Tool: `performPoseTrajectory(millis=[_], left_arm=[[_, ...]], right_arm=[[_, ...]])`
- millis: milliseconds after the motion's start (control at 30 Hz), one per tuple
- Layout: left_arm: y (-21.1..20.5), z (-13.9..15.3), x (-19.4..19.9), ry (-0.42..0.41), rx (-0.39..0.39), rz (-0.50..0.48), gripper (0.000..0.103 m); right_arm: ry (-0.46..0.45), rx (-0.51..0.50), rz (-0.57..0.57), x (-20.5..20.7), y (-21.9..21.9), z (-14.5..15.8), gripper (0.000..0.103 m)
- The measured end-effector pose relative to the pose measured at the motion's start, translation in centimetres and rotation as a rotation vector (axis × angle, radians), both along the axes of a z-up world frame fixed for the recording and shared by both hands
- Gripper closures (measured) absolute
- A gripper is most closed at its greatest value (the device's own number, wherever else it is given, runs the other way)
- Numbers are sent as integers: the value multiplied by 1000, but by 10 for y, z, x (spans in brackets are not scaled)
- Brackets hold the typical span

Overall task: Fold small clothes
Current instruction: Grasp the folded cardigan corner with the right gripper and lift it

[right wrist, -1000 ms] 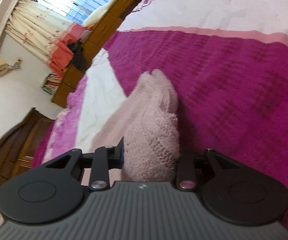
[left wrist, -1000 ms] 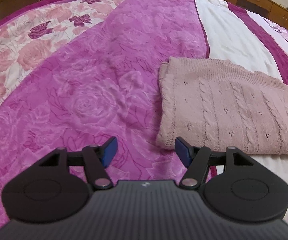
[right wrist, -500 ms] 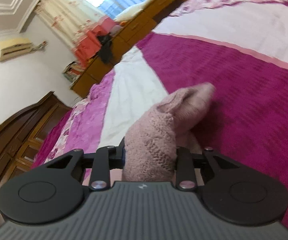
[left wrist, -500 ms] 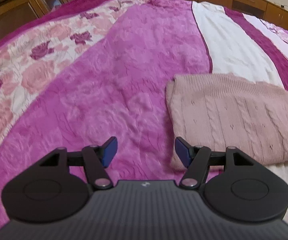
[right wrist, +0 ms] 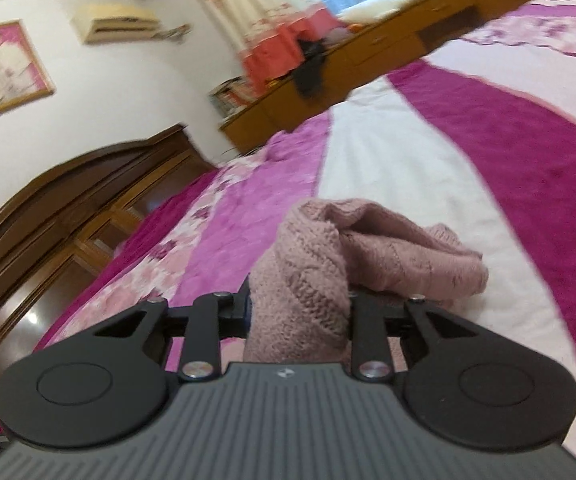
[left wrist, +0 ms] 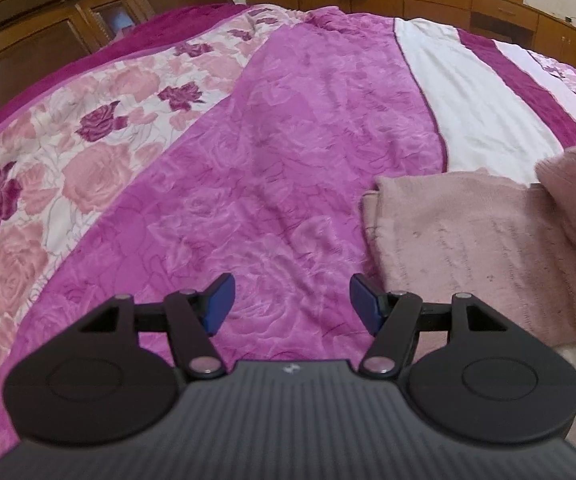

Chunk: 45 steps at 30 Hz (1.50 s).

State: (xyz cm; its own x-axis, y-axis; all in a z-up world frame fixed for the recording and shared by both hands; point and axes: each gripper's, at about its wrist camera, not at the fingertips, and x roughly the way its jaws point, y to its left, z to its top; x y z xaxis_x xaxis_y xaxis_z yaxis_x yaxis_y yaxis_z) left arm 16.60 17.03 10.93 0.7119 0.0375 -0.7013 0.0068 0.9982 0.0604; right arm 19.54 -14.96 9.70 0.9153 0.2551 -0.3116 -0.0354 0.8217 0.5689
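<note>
Two grippers differ: right gripper [right wrist: 298, 312] is clamped on the sweater [left wrist: 468, 240] edge, lifted above the bed [left wrist: 288, 160], while left gripper [left wrist: 291, 300] hangs apart, empty, sweater to its right.

Dusty-pink cable-knit sweater [left wrist: 468, 236] on a bedspread [left wrist: 288, 140] — magenta, white stripes, pink rose print — blue-padded black tongs [left wrist: 291, 304].
</note>
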Motion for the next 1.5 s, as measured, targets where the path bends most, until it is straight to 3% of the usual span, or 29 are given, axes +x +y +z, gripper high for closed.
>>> performPoseTrajectory(millis=[167, 367, 567, 600, 767, 933, 1200, 1367, 1500], left_arm=[[19, -3, 3, 1, -31, 40, 38], [28, 2, 6, -22, -33, 51, 38], [22, 4, 8, -33, -41, 28, 38], [18, 4, 8, -34, -43, 21, 38], [0, 6, 11, -51, -68, -24, 38], [-29, 7, 23, -53, -96, -99, 38], [-79, -19, 55, -6, -82, -234, 38], [-99, -33, 69, 17, -80, -327, 38], [-113, -46, 84, 27, -15, -354, 38]], right_arm=[[11, -81, 111, 18, 63, 3, 72], [94, -192, 247, 23, 133, -36, 72], [151, -209, 309, 24, 155, -74, 70], [150, -210, 308, 21, 155, -73, 64], [161, -154, 363, 7, 143, -60, 47], [136, -84, 373, -26, 113, -42, 44], [101, -108, 160, -51, 36, -23, 37], [134, -40, 76, -51, -4, -35, 36], [160, -7, 62, -49, -16, -49, 36]])
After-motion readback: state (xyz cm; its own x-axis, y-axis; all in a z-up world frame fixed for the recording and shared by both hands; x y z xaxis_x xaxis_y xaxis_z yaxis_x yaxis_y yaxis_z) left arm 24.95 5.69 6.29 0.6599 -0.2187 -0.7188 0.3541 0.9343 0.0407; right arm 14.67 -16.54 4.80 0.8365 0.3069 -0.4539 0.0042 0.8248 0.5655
